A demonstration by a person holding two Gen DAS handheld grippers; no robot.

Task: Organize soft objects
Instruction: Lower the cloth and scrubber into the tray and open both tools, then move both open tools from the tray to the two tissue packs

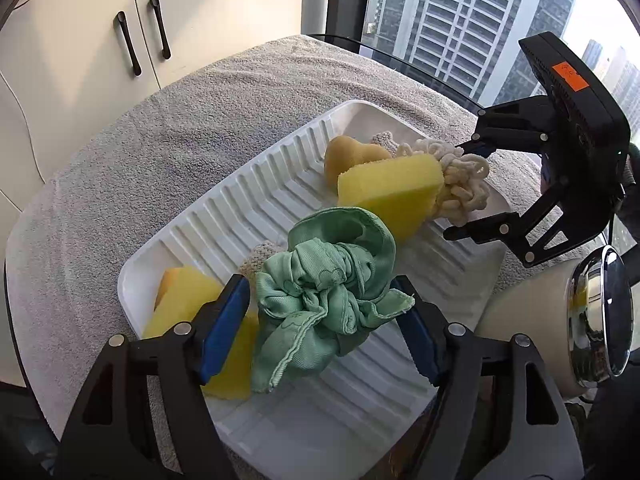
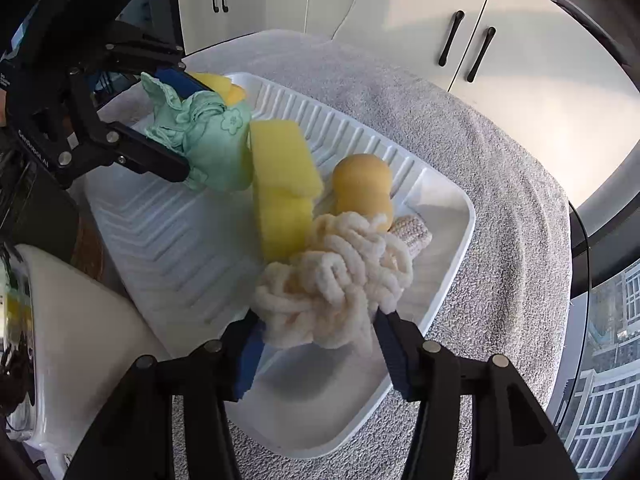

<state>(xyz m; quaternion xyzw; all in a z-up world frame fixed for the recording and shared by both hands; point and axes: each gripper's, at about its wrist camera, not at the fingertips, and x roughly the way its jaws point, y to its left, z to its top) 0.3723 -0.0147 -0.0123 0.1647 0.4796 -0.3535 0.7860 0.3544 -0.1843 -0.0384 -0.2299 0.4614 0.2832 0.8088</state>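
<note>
A white ribbed tray (image 1: 192, 248) (image 2: 160, 240) lies on a grey towel and holds soft items. A crumpled green cloth (image 1: 332, 280) (image 2: 216, 136) rests in it between the fingers of my left gripper (image 1: 320, 284) (image 2: 190, 130), whose jaws stand apart and do not squeeze it. A cream yarn bundle (image 2: 332, 280) (image 1: 460, 176) lies between the fingers of my right gripper (image 2: 316, 316) (image 1: 454, 191), also open. A yellow sponge (image 1: 392, 196) (image 2: 280, 184) and a tan rounded sponge (image 1: 348, 156) (image 2: 360, 184) sit between the two. A second yellow sponge (image 1: 184, 300) lies by the left finger.
A grey towel (image 1: 160, 140) (image 2: 480, 200) covers the round table. A cream appliance with a chrome rim (image 1: 560, 320) (image 2: 80, 320) stands close beside the tray. Small knitted pads (image 2: 412, 232) (image 1: 256, 260) lie in the tray. White cabinets (image 1: 80, 60) and a window (image 1: 460, 20) stand behind.
</note>
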